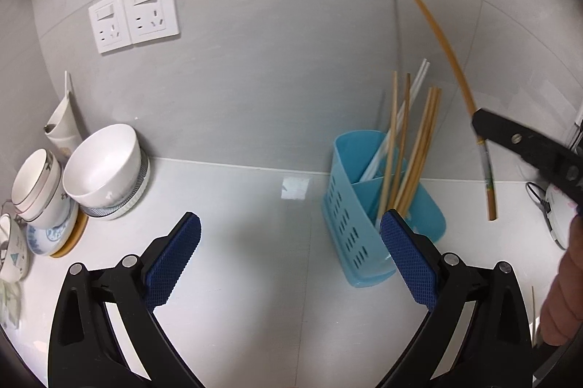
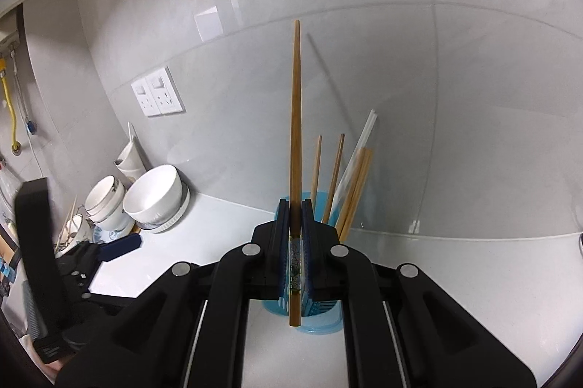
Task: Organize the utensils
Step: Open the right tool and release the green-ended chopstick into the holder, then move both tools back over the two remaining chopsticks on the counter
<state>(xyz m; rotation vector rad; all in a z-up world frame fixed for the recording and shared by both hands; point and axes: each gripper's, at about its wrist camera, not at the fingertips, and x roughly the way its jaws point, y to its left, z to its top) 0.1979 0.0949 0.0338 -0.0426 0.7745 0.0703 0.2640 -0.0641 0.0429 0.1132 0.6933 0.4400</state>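
Between the pads of my right gripper [image 2: 296, 205] I am clamping a long tapered brown wooden chopstick [image 2: 296, 118], gripped near its patterned thick end, thin tip pointing up above the blue slotted plastic utensil holder [image 1: 349, 216]. I am judging it light, stiff and smooth, so likely to pivot or slide in a narrow pinch; a hold nearer mid-length would steady it. My left gripper [image 1: 291, 256] is standing wide apart, gripping nothing, over the white countertop [image 1: 247, 191].
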